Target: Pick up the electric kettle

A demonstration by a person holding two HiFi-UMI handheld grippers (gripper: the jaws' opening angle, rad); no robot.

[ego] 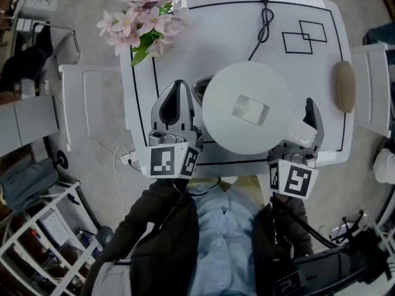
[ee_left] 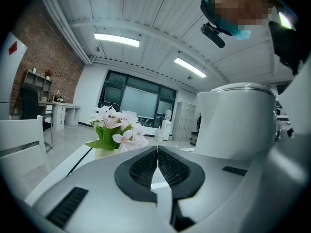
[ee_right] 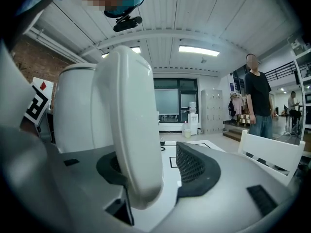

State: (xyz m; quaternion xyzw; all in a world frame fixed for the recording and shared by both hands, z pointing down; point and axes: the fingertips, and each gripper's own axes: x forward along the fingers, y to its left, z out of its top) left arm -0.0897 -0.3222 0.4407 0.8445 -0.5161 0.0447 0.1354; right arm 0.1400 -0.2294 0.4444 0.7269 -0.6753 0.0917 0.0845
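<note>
Holder: a person in a pale blue shirt (ego: 225, 239) and a dark jacket stands at the table's near edge, with 1 gripper in each hand.
Left gripper (ego: 179, 88): over the near-left part of the table, just left of the kettle and apart from it. Its 2 jaws are pressed together with nothing between them.
Right gripper (ee_right: 149, 150): at the kettle's near-right side, with its 2 jaws parted around the handle.
Handle (ee_right: 131, 130): white and upright between the right gripper's jaws. It sits close against the left pad, and a gap shows between it and the right pad (ee_right: 194, 166), so the grip is not closed on it.
Electric kettle (ego: 250, 110): white, round lid up, over the near middle of the table (ego: 185, 48), between the 2 grippers. Whether its base rests on the table or is raised cannot be told.
Table: white, with black lines marked along its edges.
Chairs: 1 white chair (ego: 92, 100) at the table's left and 1 (ego: 372, 103) at its right.
Tan oval thing (ego: 344, 86): at the table's right edge, by the right chair.
Squares (ego: 304, 37): 2 overlapping black outlines on the far-right part of the table.
Cable (ego: 265, 26): black and looped, running from the far edge toward the kettle.
Flowers (ego: 143, 22): pink with green leaves, at the far-left corner.
Bystander (ee_right: 256, 103): in a black top, standing well beyond the table on the right.
</note>
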